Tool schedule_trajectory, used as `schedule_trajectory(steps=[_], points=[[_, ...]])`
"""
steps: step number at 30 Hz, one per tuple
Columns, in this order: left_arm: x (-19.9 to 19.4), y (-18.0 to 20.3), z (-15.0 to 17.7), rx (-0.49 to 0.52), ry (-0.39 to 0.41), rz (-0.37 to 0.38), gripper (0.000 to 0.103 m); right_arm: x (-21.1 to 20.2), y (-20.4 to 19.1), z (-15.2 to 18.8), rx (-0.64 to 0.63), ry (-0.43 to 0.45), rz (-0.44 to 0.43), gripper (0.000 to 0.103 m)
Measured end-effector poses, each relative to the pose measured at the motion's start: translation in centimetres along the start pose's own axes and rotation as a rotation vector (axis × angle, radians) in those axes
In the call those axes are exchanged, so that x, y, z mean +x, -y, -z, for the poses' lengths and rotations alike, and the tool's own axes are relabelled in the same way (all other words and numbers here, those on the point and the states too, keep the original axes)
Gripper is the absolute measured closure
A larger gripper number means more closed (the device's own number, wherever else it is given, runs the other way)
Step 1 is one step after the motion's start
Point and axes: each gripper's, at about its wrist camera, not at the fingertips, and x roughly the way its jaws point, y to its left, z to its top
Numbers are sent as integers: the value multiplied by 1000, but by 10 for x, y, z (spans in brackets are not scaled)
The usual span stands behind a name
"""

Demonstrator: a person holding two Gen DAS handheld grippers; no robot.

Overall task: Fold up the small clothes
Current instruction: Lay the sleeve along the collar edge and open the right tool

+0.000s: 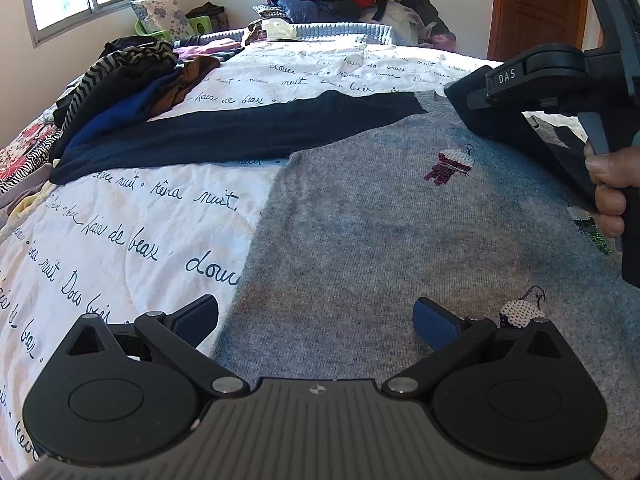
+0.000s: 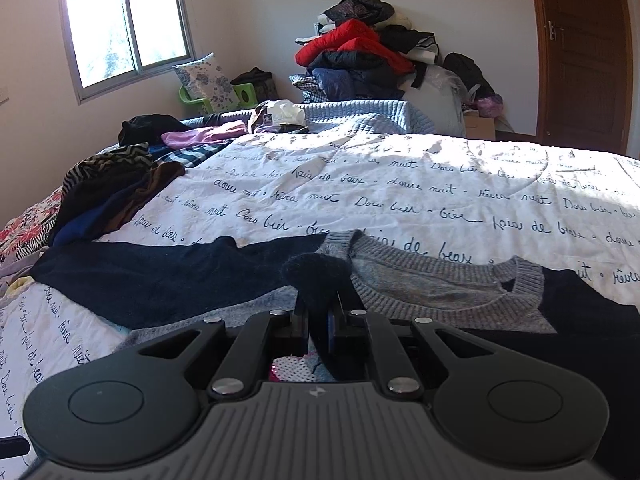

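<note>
A small grey knit sweater point(image 1: 380, 216) with navy sleeves and sequin figures lies flat on the bed. Its left navy sleeve point(image 1: 224, 132) stretches out to the left. My left gripper point(image 1: 316, 322) is open and empty, low over the sweater's lower body. My right gripper point(image 2: 318, 312) is shut on the right navy sleeve point(image 2: 316, 276) and holds it lifted over the sweater's chest; it also shows in the left wrist view point(image 1: 516, 96). The grey collar point(image 2: 448, 276) lies just beyond the right gripper.
The bed has a white quilt with script writing point(image 2: 400, 184). A heap of unfolded clothes point(image 1: 120, 88) lies at the bed's left side. More clothes pile against the far wall point(image 2: 360, 56). A wooden door point(image 2: 580, 48) stands at the right.
</note>
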Motion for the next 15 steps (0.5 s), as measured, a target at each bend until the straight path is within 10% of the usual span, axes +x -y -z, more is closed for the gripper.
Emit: schedule_trajectory(steps=[15], points=[[-5,-12,-2,-26,15,-24,1,23,-27,5,1,-16,-34,94]])
